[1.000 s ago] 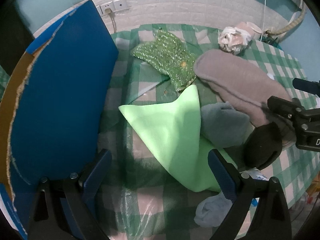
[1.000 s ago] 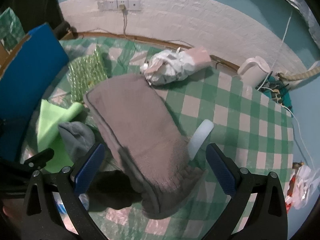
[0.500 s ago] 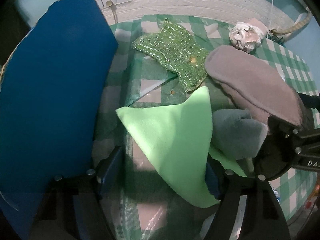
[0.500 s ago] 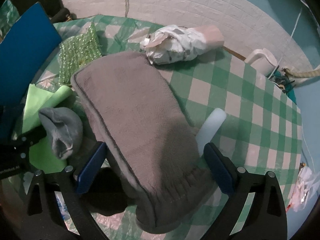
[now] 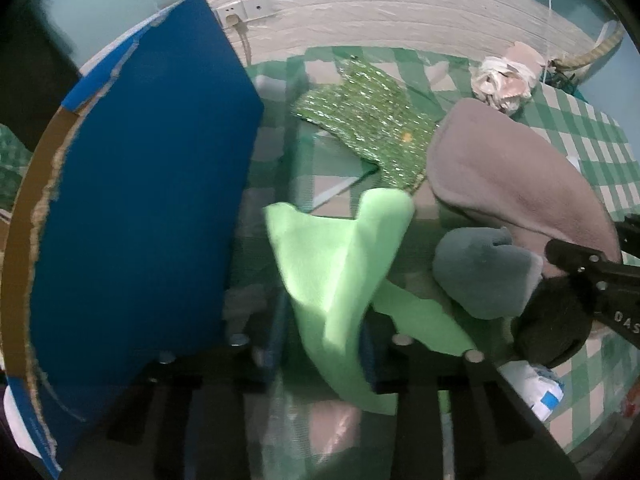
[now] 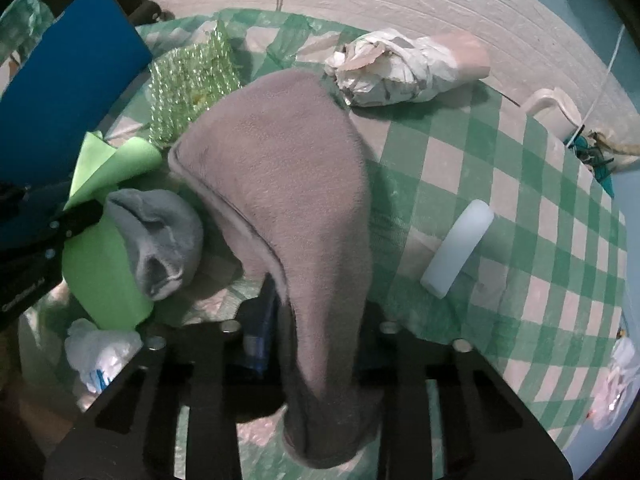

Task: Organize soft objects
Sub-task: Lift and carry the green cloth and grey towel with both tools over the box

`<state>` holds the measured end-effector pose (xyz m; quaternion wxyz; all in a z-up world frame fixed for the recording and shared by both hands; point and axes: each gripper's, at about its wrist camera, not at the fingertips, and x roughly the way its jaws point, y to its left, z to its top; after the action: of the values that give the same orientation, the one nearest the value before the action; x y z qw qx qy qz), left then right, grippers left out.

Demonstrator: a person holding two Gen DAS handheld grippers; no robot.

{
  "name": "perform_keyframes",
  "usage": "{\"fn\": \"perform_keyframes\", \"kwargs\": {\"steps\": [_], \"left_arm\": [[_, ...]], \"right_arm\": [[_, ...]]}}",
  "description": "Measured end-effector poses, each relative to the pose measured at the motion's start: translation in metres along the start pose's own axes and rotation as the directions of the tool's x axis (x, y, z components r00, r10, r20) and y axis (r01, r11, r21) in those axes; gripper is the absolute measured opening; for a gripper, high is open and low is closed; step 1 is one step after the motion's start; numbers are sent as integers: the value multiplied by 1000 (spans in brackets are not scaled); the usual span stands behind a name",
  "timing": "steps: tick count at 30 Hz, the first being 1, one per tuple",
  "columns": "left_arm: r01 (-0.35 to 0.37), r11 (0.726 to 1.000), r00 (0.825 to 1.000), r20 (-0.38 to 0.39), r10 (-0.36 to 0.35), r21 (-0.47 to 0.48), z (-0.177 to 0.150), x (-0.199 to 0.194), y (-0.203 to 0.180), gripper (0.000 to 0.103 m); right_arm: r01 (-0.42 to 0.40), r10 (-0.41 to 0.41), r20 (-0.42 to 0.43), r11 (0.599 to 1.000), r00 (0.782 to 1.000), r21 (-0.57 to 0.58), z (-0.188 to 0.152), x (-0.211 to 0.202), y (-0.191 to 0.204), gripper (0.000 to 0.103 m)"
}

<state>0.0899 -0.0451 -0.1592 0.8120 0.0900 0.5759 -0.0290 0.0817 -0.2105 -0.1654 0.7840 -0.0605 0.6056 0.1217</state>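
On the green checked tablecloth (image 6: 520, 184) lies a heap of soft things. My left gripper (image 5: 324, 344) points down, its jaws closing. They pinch the light green cloth (image 5: 332, 256), which bunches up between the blue pads. My right gripper (image 6: 316, 328) is likewise closing on the near end of the brown-grey fleece cloth (image 6: 288, 168), which rises in a fold from the pads. Between the two cloths sits a grey sock (image 5: 480, 272), also seen as the grey sock (image 6: 160, 240). A sparkly green knit cloth (image 5: 368, 132) lies behind them. A black soft item (image 5: 552, 320) lies under the right gripper's body.
A tall blue cardboard flap (image 5: 140, 180) stands close on the left. A crumpled paper bundle (image 6: 400, 68) lies by the back wall, and a white cylinder (image 6: 460, 252) lies right of the fleece. A white kettle (image 6: 556, 108) is at the far right. A small plastic packet (image 6: 100, 356) lies near the front edge.
Both grippers went from wide open to closed on cloth, and both sank closer to the table. The green cloth and the fleece now bunch upward between the pads.
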Motion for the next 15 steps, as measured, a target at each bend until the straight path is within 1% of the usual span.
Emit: {"fn": "perform_keyframes", "kwargs": {"steps": [2, 3, 7, 15], "left_arm": [[-13, 1000, 1000, 6, 13, -6, -1, -4, 15, 13], [-18, 1000, 1000, 8, 18, -11, -1, -5, 17, 12], [7, 1000, 1000, 17, -6, -29, 0, -14, 26, 11], [6, 1000, 995, 96, -7, 6, -5, -42, 17, 10]], "right_arm": [[-4, 4, 10, 1000, 1000, 18, -1, -4, 2, 24], [-1, 1, 16, 1000, 1000, 25, -3, -6, 3, 24], [-6, 2, 55, 998, 998, 68, -8, -25, -4, 24], [-33, 18, 119, 992, 993, 124, -14, -62, -12, 24]]}}
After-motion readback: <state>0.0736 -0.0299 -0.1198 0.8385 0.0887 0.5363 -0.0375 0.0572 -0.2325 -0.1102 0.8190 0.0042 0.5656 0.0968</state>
